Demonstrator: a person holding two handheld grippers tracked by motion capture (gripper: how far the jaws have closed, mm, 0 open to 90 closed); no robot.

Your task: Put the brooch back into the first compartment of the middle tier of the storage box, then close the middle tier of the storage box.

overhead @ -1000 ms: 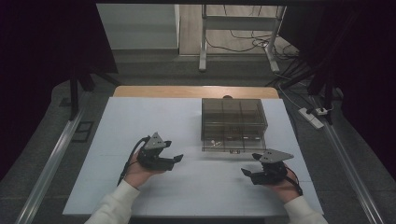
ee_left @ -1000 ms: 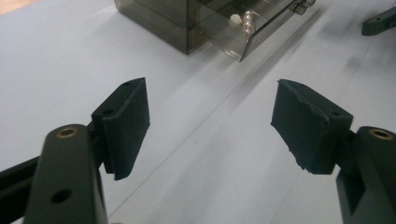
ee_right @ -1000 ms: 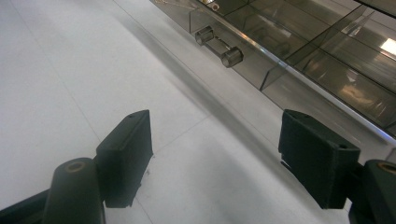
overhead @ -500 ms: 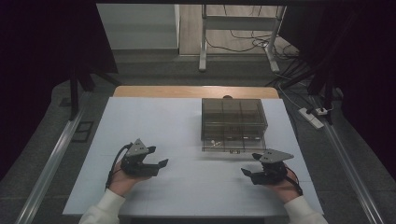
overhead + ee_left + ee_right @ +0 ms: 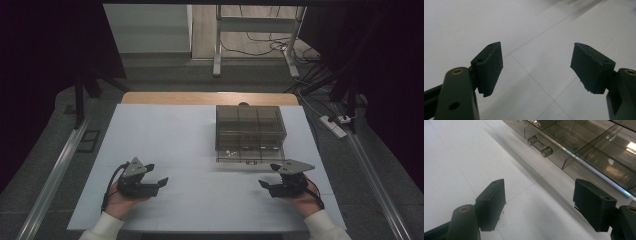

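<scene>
Smoked clear plastic is what the drawer box is made of, and it is placed on the white counter, toward the far right part, with its drawer pulled a little out toward the person. Some small bright items can be seen inside the drawer, but they are too small to be named. The right hand-held gripper is held low just before the drawer, its jaws wide apart and empty; in the right gripper view the drawer knob is seen ahead, so it is judged that this handle is meant to be reached. The left hand-held gripper is kept well apart on the bare counter, jaws also spread with nothing between them, probably resting until it is needed.
</scene>
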